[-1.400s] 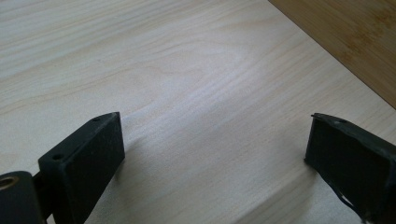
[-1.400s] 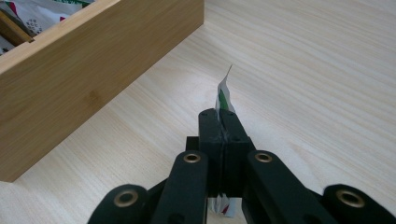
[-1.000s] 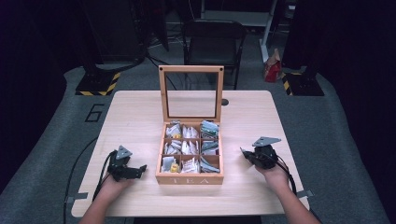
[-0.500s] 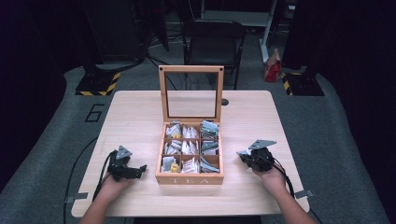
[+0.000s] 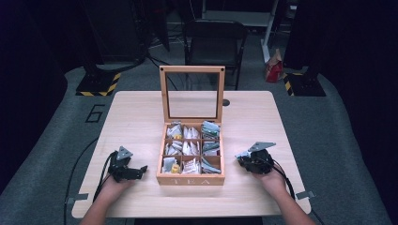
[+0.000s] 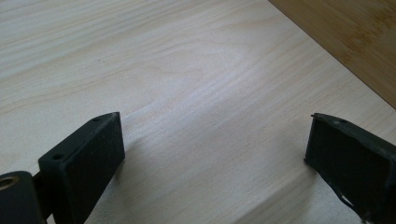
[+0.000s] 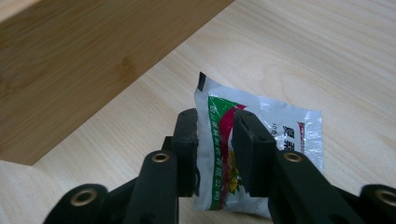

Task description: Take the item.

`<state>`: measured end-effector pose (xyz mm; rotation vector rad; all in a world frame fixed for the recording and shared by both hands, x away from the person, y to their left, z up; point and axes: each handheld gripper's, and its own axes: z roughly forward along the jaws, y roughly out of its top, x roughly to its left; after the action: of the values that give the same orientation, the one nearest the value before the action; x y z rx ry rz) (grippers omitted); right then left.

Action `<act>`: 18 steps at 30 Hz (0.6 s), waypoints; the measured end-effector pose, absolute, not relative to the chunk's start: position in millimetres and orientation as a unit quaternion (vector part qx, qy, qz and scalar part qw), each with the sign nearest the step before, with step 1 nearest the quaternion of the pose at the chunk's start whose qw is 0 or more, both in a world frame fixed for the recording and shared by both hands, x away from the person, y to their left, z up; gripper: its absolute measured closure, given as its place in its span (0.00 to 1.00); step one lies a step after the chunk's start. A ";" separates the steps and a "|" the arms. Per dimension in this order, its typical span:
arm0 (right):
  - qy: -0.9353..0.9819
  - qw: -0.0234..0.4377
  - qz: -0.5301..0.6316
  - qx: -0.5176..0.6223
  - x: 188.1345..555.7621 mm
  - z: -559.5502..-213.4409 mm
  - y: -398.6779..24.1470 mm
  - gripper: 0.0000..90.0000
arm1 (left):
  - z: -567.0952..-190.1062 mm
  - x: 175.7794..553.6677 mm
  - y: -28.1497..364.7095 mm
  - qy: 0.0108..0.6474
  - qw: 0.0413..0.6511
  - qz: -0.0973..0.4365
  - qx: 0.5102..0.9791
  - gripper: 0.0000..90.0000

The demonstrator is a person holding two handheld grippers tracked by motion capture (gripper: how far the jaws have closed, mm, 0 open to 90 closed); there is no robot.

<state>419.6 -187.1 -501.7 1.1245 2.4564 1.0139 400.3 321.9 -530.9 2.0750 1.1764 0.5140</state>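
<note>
A wooden tea box (image 5: 190,178) stands open at the table's middle, its glass lid upright and its compartments full of sachets. My right gripper (image 5: 240,158) rests on the table just right of the box. In the right gripper view a white, green and red tea sachet (image 7: 280,126) lies on the wood between the jaws of the right gripper (image 7: 215,119). Those jaws have just been opening, and a gap shows beside the sachet. My left gripper (image 5: 141,169) lies left of the box, and the left gripper (image 6: 215,135) is open wide over bare wood.
The box's side wall (image 7: 84,60) rises close beside the right gripper, and its edge (image 6: 355,37) lies ahead of the left one. A dark knob (image 5: 226,102) sits behind the lid. A chair (image 5: 213,42) stands beyond the table's far edge. Cables trail off the near edge.
The right hand has crept slightly toward the box and the near edge. The left hand has kept still.
</note>
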 end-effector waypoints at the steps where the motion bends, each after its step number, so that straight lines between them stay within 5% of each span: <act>1: 0.846 0.127 0.348 0.383 419.8 -501.7 -187.7 0.74 | -530.9 400.3 321.9 0.453 0.344 0.198 0.799 0.05; 6: 0.843 0.118 0.356 0.385 417.8 -499.9 -187.3 0.65 | -530.9 400.3 322.0 0.452 0.343 0.198 0.799 0.05; 18: 0.836 0.124 0.375 0.382 413.8 -485.3 -184.2 0.60 | -530.9 400.3 321.9 0.453 0.343 0.198 0.799 0.05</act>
<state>413.8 -184.2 -485.3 1.1135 2.4368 1.0937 400.3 321.9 -530.9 2.0755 1.1761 0.5146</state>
